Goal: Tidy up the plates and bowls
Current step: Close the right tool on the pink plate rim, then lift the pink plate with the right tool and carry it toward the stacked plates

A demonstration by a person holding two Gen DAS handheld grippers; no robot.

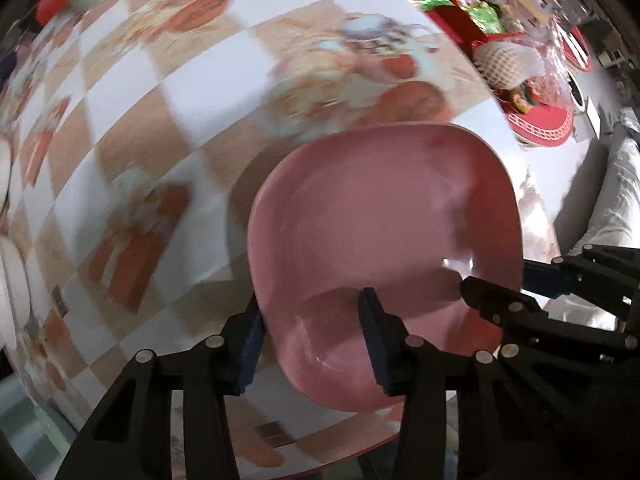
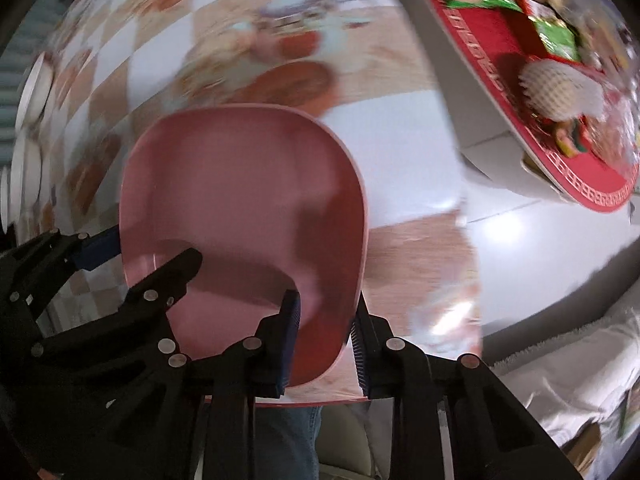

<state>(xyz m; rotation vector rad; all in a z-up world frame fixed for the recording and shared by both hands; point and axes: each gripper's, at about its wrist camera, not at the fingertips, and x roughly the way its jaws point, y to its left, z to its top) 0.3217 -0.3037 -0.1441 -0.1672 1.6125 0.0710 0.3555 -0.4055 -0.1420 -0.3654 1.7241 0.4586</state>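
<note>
**A:** Where was the pink dish (image 1: 384, 240) at that moment?

**B:** At the near edge of the table (image 1: 132, 132), on the checkered cloth printed with food pictures. It was a rounded-square, shallow bowl-like dish, and it looked tipped, though blur made it hard to say whether it had left the cloth.

**A:** And both tools were on it?

**B:** Yes. The left gripper (image 1: 316, 344) straddled the dish's near-left rim, one blue-padded finger outside the wall, the other inside the basin. The right gripper (image 2: 324, 344) did the same on the near-right corner. In each wrist view the other tool showed at the opposite side of the dish.

**A:** Were the jaws clamped?

**B:** The right jaws stood narrow with the rim between them, and I judged them gripping the dish. The left jaws had the wall between them too, but a gap seemed to remain beside the inner pad, so I could not tell whether they pressed.

**A:** Why two holds on one dish?

**B:** My guess: a wide, smooth rim twists out of a single pinch, so taking it at two corners keeps it level for carrying.

**A:** Where would it go?

**B:** Possibly toward the white plates (image 2: 30, 96) standing at the far left. The red tray of snacks (image 2: 532, 92) lay far right, well apart.
</note>
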